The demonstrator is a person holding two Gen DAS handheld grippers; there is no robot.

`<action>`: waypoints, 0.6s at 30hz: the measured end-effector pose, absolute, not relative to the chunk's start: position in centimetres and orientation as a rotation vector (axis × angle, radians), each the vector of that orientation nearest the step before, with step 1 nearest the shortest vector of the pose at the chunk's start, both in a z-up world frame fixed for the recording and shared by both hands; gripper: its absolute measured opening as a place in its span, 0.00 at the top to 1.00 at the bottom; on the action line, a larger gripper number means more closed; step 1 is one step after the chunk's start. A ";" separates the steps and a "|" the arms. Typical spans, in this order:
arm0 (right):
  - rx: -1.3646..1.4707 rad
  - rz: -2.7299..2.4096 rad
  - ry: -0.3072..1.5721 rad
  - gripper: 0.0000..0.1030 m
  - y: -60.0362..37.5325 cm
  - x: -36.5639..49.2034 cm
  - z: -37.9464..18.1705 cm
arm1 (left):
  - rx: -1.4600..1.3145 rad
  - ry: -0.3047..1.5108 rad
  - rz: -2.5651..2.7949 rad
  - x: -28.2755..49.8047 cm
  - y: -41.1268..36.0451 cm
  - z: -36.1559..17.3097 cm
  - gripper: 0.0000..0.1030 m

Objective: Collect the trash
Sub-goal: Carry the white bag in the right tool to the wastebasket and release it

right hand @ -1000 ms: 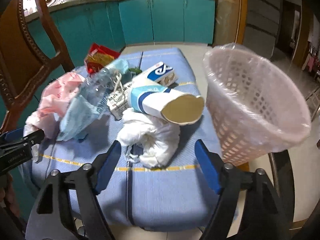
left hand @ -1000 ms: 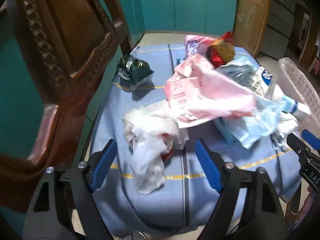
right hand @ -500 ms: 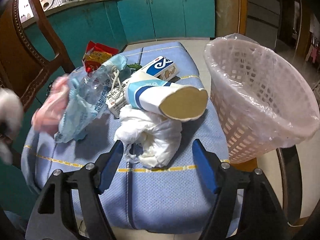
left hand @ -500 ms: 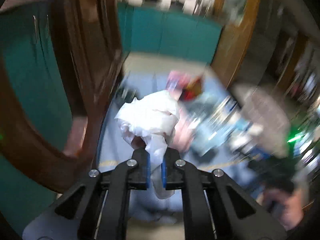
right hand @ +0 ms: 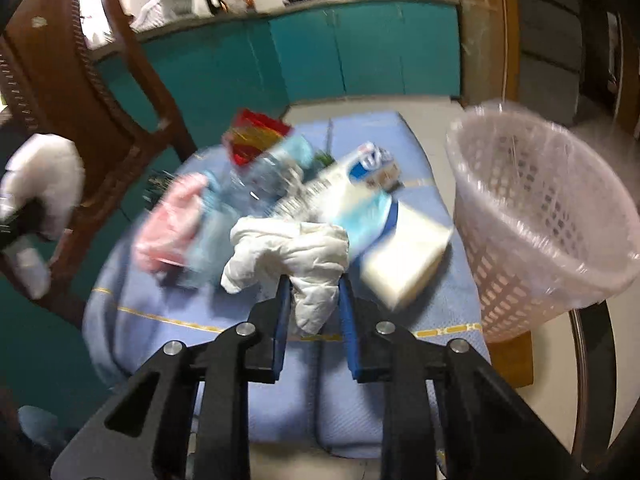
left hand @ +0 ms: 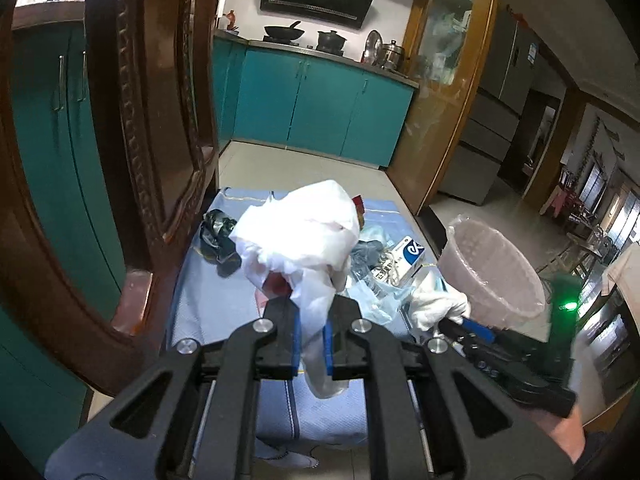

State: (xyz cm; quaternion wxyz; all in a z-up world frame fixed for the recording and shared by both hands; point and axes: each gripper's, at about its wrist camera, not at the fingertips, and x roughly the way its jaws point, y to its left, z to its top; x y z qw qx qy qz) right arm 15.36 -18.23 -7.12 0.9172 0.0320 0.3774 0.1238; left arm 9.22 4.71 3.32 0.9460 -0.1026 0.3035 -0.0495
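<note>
— What is blurred in the right wrist view?
— The carton [right hand: 404,256] at two o'clock and the pink bag [right hand: 172,224] at ten o'clock are smeared.
— And cut off?
— The basket [right hand: 560,240] is clipped at three o'clock.

Crumpled white plastic bag [left hand: 304,236], red showing inside, hanging up off the bench. White tissue wad [right hand: 296,248] bunched at the near side of the pile. Behind: pink bag [right hand: 172,220], clear bottle [right hand: 264,184], red wrapper [right hand: 252,140]. Pink lined basket [right hand: 536,216] tilted, at right.
</note>
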 end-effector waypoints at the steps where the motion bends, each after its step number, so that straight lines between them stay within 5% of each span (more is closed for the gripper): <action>1: 0.067 0.268 0.755 0.77 -18.1 14.9 -6.3 | -0.210 0.620 -0.106 9.0 4.6 3.4 0.91; 18: 0.053 0.301 0.646 0.77 -18.1 12.7 -2.5 | -0.162 0.699 -0.102 11.2 1.5 1.2 0.90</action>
